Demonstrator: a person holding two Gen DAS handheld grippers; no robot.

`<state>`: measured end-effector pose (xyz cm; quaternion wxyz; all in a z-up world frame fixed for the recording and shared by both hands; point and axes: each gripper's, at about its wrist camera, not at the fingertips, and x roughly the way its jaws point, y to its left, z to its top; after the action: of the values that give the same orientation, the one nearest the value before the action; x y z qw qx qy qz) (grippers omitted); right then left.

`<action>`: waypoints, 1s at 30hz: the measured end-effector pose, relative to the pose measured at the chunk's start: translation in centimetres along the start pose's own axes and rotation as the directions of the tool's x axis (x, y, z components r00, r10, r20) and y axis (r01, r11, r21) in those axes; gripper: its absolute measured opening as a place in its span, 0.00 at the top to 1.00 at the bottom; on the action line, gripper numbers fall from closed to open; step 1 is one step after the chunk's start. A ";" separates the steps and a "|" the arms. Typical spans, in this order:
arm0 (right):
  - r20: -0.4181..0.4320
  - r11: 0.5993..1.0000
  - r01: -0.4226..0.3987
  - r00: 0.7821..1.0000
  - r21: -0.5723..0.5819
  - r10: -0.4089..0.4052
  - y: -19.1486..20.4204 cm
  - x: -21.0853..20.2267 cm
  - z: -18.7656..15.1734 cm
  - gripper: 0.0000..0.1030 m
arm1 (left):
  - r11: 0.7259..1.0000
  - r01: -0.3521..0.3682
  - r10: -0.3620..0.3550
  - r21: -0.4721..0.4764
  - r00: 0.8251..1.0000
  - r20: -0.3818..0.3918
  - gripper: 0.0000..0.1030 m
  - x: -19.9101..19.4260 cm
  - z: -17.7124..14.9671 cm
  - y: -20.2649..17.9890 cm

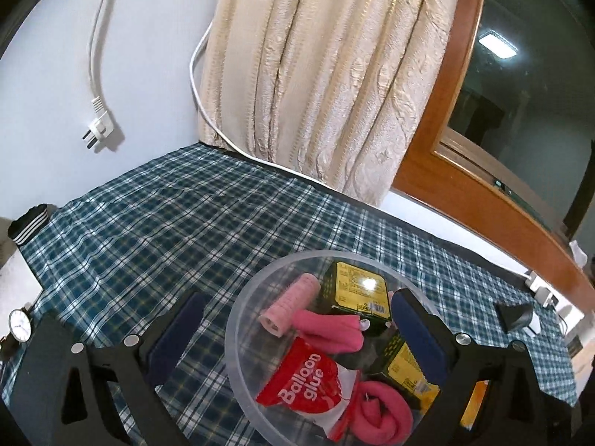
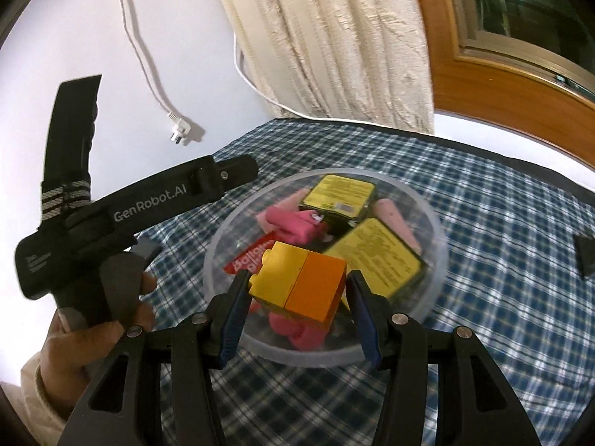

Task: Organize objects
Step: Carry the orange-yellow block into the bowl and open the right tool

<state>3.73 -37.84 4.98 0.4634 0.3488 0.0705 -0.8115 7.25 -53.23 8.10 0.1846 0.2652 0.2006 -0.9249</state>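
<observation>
Right hand-held gripper point(image 2: 297, 299) pinches yellow-orange block point(image 2: 297, 288) over clear bowl point(image 2: 438, 238), hiding contents beneath; left hand-held gripper point(image 1: 297, 329) spread, straddling bowl rim.

Right gripper point(image 2: 297, 293) points forward and down, fingers parted, a block between them; contact with the pads unclear. Left gripper point(image 1: 297, 338) has jaws spread wide, nothing clamped. In the right wrist view the left hand point(image 2: 85, 338) grips the left gripper's handle, fingers on the trigger, pale sleeve at the wrist.
</observation>
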 end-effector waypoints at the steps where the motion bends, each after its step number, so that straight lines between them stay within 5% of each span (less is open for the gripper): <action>1: -0.001 1.000 -0.003 1.000 -0.003 0.003 0.2 0.3 0.1 0.48 | 1.000 0.001 -0.001 -0.002 1.000 -0.001 0.01 0.0 0.0 0.1; 11: -0.013 1.000 -0.017 1.000 -0.022 0.016 1.1 2.5 0.7 0.46 | 1.000 0.002 -0.002 -0.027 1.000 0.007 0.01 -0.5 0.3 0.5; 15: -0.003 0.999 -0.016 1.000 -0.028 0.016 1.2 2.4 0.7 0.33 | 0.999 -0.001 0.001 -0.041 1.000 0.003 0.01 -0.4 0.3 0.8; 30: 0.028 1.000 0.016 0.999 -0.003 -0.016 0.1 0.4 -0.2 0.33 | 1.000 -0.008 0.008 -0.024 1.000 -0.023 0.01 0.3 -0.2 0.7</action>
<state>3.74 -38.06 4.59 0.4586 0.3361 0.0682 -0.8198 7.37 -53.80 7.61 0.1891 0.2744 0.2127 -0.9185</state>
